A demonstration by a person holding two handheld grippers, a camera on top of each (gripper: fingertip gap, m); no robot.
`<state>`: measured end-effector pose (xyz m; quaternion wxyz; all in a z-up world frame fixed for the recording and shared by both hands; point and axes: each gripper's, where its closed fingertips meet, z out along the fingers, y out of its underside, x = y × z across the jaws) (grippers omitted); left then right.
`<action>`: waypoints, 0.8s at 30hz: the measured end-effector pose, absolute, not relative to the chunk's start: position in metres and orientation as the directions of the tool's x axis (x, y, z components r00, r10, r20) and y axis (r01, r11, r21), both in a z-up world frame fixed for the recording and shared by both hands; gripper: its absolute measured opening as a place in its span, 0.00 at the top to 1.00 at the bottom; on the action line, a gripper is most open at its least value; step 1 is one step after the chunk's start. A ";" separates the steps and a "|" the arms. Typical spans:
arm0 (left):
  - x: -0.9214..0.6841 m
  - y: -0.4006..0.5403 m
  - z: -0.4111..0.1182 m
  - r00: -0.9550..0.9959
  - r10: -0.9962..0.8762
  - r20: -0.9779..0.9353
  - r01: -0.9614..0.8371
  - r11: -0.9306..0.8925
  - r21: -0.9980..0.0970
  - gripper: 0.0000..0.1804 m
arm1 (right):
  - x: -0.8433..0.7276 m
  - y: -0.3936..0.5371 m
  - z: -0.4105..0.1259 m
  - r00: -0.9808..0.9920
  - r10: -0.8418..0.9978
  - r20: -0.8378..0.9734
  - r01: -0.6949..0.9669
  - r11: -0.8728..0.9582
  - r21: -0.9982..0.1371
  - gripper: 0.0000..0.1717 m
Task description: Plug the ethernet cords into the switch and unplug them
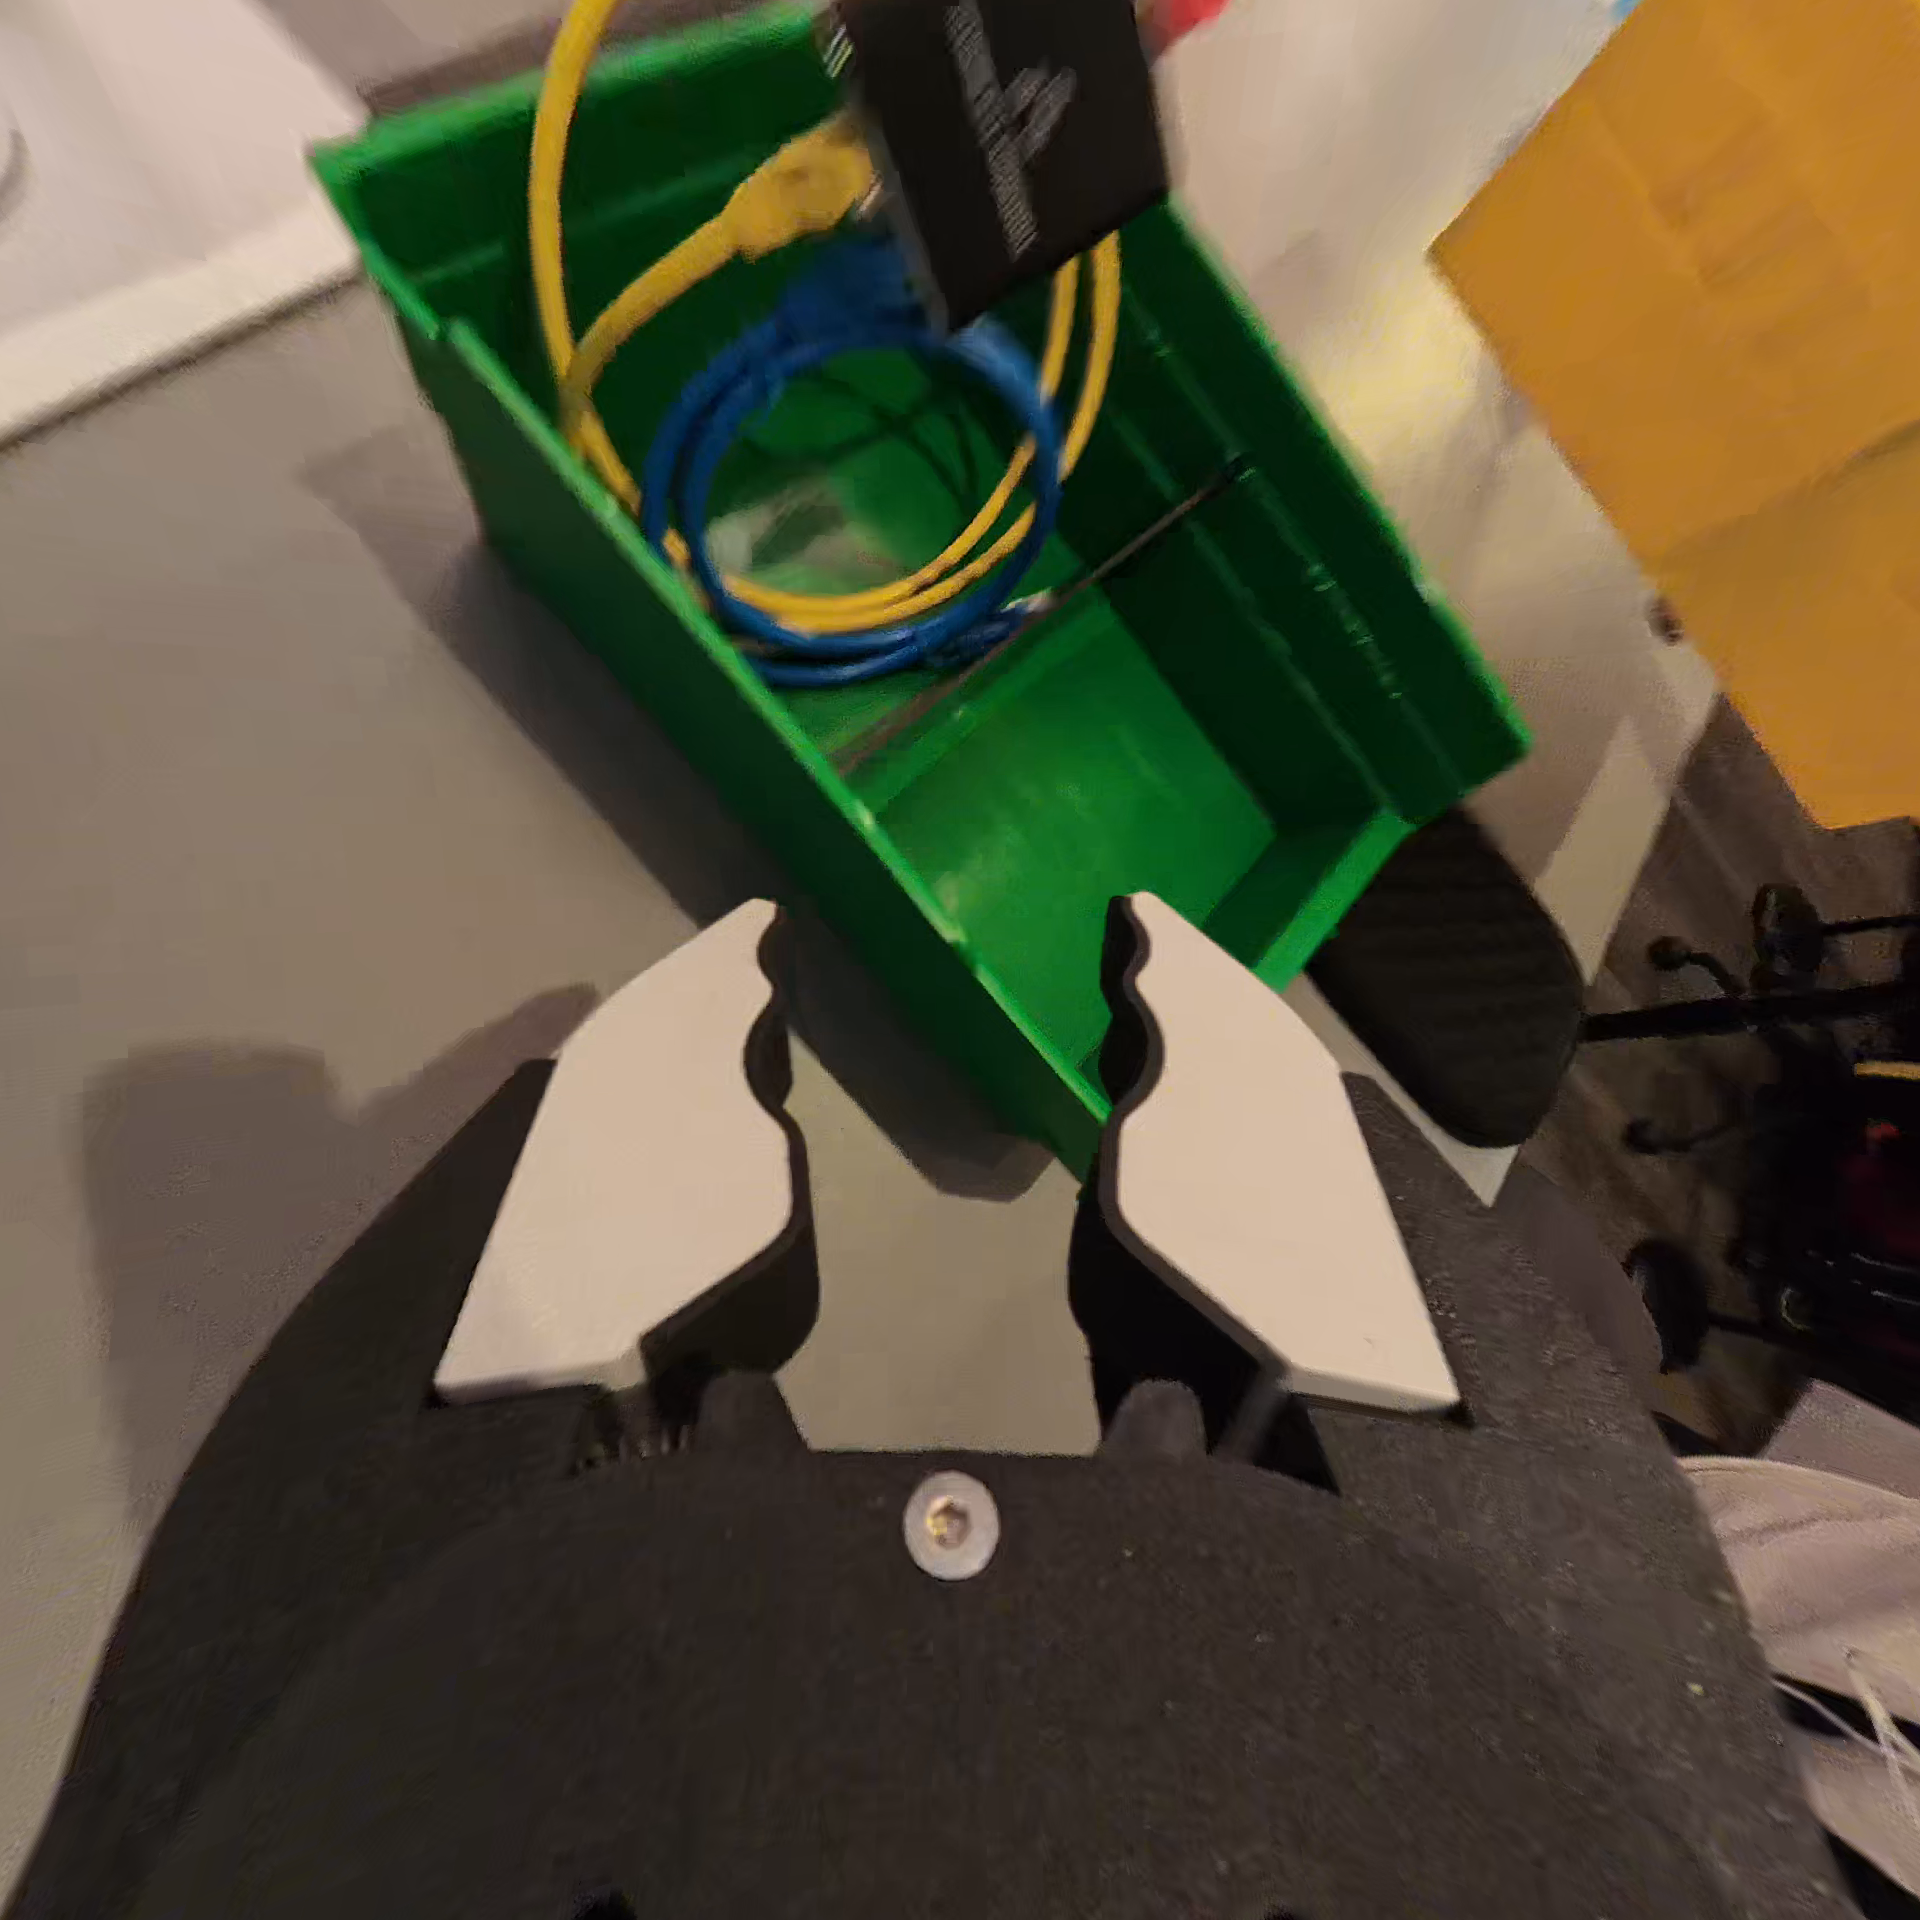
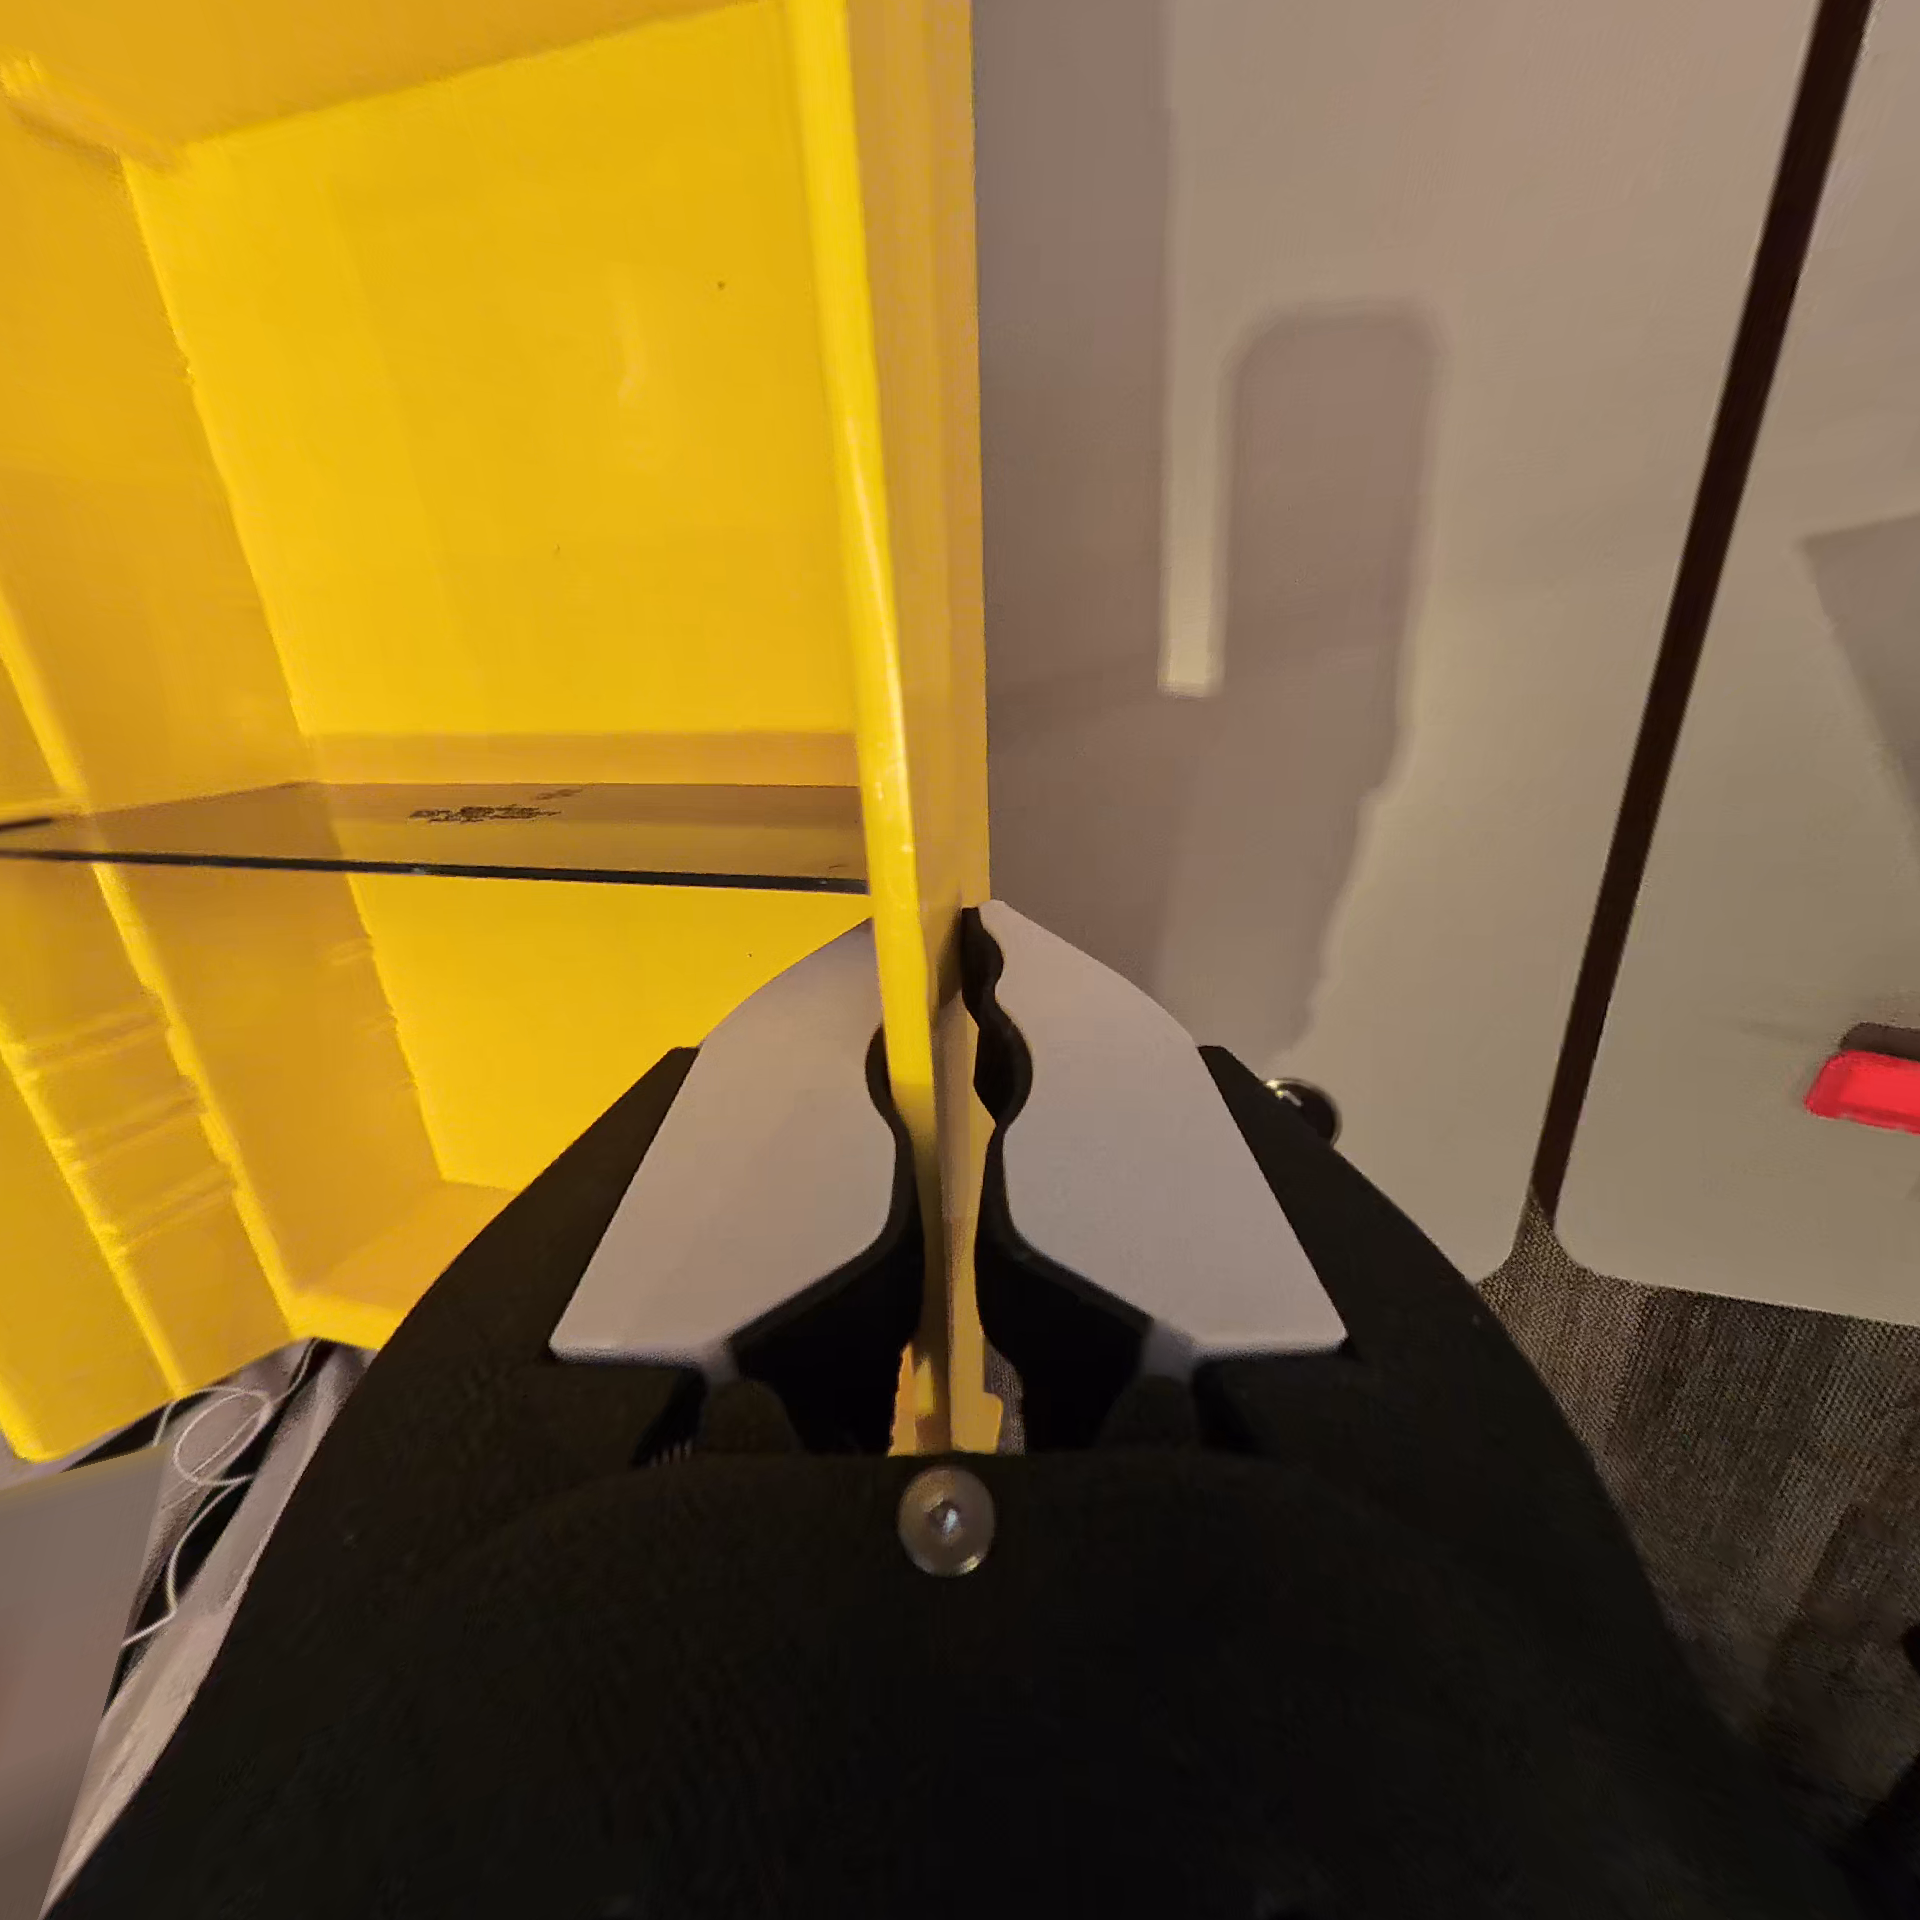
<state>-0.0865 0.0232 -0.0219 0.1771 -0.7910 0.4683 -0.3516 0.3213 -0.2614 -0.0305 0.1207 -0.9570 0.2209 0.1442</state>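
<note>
In the left wrist view a green bin (image 1: 1081, 831) stands on the white table (image 1: 260, 727). Coiled in it are a yellow ethernet cord (image 1: 582, 343) and a blue ethernet cord (image 1: 831, 644). A black switch (image 1: 1008, 145) sits at the bin's far end, with a yellow plug (image 1: 800, 197) and a blue plug (image 1: 852, 291) at its side. My left gripper (image 1: 945, 914) is open. Its fingertips stand either side of the bin's near wall without pressing on it. My right gripper (image 2: 935, 925) is shut on the side wall of a yellow bin (image 2: 914, 520), which also shows in the left wrist view (image 1: 1714, 364).
A clear divider (image 2: 468, 831) crosses the yellow bin. A dark patterned object (image 1: 1455, 987) lies beside the green bin's near end. A dark gap (image 2: 1704, 623) separates two white tabletops, a red item (image 2: 1865, 1086) lies on the right one, and grey carpet (image 2: 1662, 1403) shows below. Spacing between my two grippers at the tips: around 50 cm.
</note>
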 end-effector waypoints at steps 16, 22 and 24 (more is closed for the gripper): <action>-0.073 0.007 -0.092 0.635 -0.657 0.406 -0.663 -0.734 -0.151 0.77 | 0.344 -0.242 -0.081 0.848 -0.388 -0.362 -0.456 -0.881 -0.125 0.97; -0.076 0.005 -0.101 0.655 -0.672 0.346 -0.688 -0.720 -0.094 0.89 | 0.341 -0.239 -0.089 0.849 -0.387 -0.359 -0.451 -0.885 -0.113 0.97; -0.087 0.021 -0.103 0.675 -0.678 0.291 -0.683 -0.723 -0.099 0.94 | 0.340 -0.236 -0.088 0.850 -0.387 -0.358 -0.451 -0.885 -0.115 0.97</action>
